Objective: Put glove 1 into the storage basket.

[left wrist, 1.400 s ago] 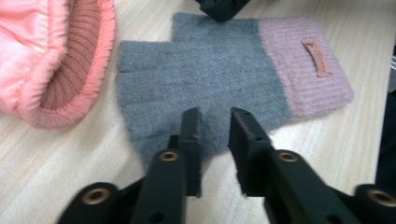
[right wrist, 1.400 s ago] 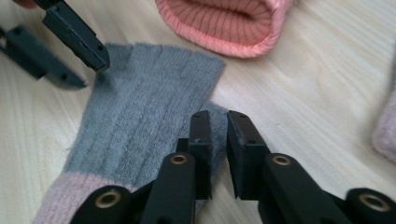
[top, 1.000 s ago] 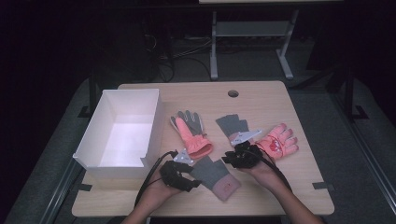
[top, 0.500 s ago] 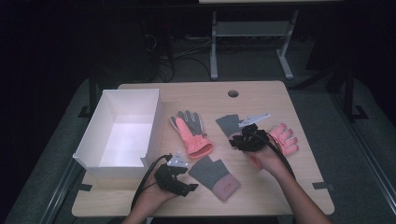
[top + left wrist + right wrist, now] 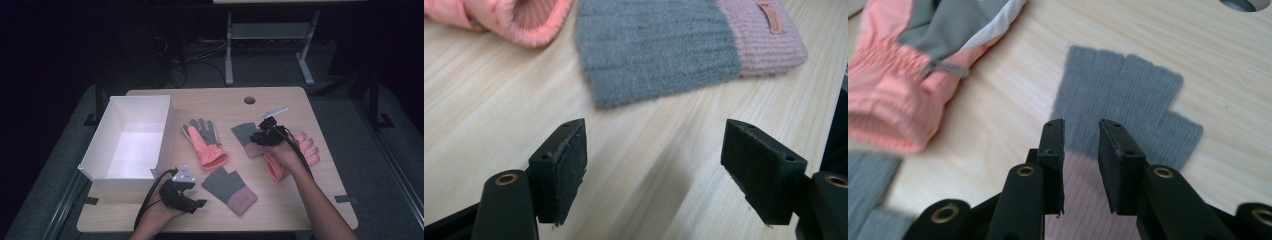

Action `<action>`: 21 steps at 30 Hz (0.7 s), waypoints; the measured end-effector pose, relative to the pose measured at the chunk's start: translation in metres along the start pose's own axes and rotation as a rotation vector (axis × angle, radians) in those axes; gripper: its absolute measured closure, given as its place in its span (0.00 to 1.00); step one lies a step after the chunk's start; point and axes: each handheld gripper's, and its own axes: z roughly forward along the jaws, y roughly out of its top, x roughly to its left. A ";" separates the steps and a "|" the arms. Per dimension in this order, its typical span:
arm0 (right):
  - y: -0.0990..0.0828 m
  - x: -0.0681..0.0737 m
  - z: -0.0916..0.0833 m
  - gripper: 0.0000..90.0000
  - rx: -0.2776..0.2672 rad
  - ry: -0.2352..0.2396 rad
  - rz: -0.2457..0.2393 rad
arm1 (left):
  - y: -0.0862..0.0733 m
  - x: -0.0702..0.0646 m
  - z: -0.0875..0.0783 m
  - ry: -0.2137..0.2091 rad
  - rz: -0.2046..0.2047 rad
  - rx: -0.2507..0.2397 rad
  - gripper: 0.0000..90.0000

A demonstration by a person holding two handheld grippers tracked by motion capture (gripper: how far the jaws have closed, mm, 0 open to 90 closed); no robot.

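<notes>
Grey fingerless glove (image 5: 1128, 107) lying flat mid-table, fingers pointing away from you, pink cuff under your right gripper (image 5: 267, 131); long axis running straight ahead of jaws. Right jaws narrowly parted, holding nothing, hovering above cuff. Left gripper (image 5: 196, 202) wide open, empty, idling near second grey glove (image 5: 664, 45). Pink ski gloves (image 5: 205, 145) alongside. White box (image 5: 131, 142) sitting left on wooden table (image 5: 210, 100), dark room surrounding
</notes>
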 end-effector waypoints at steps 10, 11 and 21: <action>0.001 -0.010 0.026 0.79 0.063 -0.016 0.032 | -0.002 0.002 -0.001 0.008 -0.006 0.000 0.29; 0.002 -0.011 0.027 0.79 0.062 -0.014 0.034 | -0.002 0.001 -0.001 0.010 -0.007 -0.003 0.29; 0.000 -0.009 0.040 0.96 0.111 -0.039 0.012 | -0.002 0.001 0.001 0.015 0.000 0.009 0.29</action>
